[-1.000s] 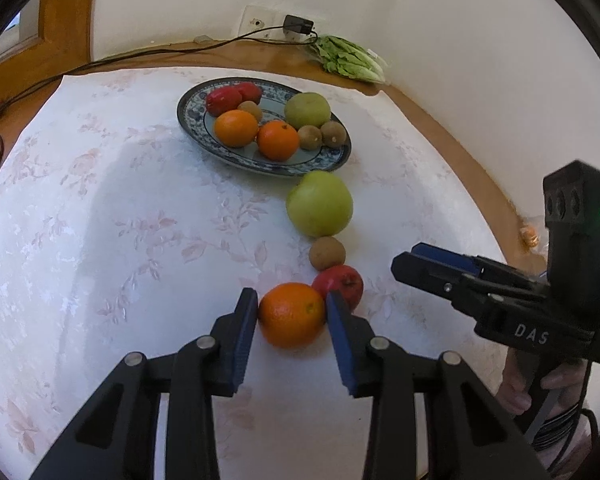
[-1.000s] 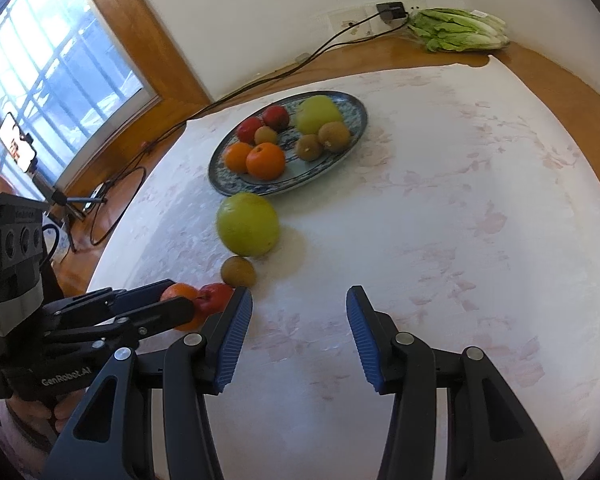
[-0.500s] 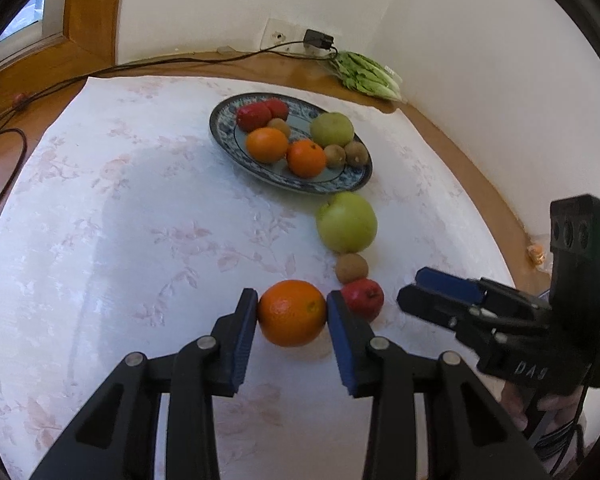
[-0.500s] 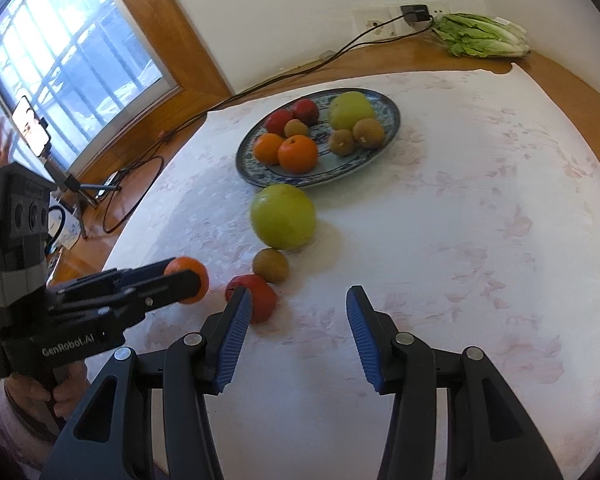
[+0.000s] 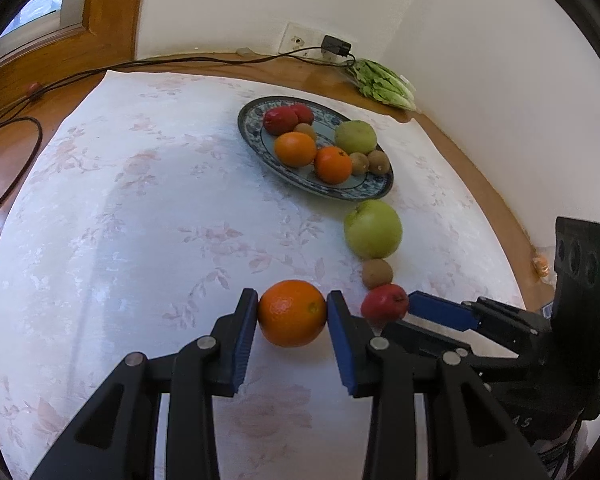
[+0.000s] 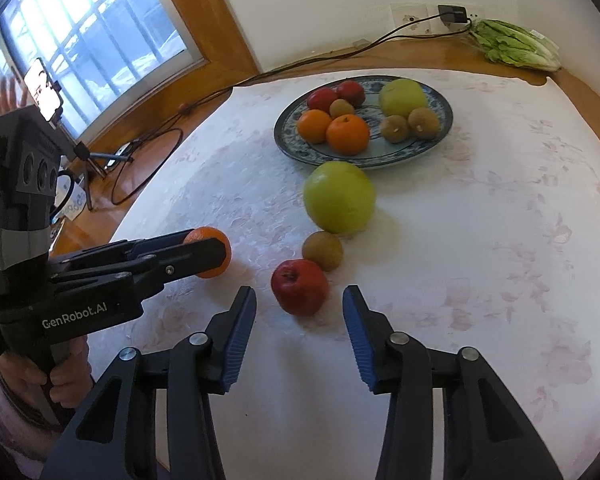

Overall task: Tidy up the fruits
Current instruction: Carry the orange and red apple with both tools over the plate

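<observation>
Gripping the orange [image 5: 292,313] from both sides, the left gripper [image 5: 292,320] holds it just above the surface [image 5: 140,220], left of the other loose fruit. The orange is round, with no long axis; its stem dimple faces right, toward one pad. Just right of it, a red apple [image 6: 299,287], a kiwi [image 6: 323,250] and a green apple [image 6: 339,203] lie in a row running toward the plate [image 6: 440,136]. The red apple's stem end points up and left. The right gripper [image 6: 299,322] is spread apart, the red apple just ahead of its blue pads, untouched.
</observation>
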Demonstrator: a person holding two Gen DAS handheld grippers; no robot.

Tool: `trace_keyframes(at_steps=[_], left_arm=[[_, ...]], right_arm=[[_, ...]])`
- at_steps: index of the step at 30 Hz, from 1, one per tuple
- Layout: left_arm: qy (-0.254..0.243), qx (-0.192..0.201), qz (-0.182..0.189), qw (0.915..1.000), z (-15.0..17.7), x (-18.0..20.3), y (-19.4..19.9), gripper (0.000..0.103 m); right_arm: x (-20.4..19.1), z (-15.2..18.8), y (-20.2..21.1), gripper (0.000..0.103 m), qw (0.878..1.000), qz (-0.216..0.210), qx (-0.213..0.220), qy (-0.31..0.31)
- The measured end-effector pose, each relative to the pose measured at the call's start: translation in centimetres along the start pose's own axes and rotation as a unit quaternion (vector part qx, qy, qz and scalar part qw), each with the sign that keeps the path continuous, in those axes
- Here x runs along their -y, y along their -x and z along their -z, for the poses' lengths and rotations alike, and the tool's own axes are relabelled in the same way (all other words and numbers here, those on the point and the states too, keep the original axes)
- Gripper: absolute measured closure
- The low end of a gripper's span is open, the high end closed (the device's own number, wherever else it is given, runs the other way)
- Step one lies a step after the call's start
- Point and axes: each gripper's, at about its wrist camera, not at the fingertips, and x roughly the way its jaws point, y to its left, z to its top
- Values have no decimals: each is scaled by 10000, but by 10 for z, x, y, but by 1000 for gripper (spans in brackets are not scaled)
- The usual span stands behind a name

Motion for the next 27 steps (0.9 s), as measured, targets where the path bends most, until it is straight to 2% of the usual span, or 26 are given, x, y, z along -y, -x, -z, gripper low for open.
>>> trace_keyframes(at_steps=[15,27], left_arm=[[83,42,39,9999,-1,-10,5,66],[-1,115,-65,9999,-6,-4,14,66]], right_arm=[[-7,-4,-13,70,9996,258,-78,54],[-5,-3,-3,70,10000,47,32,77]])
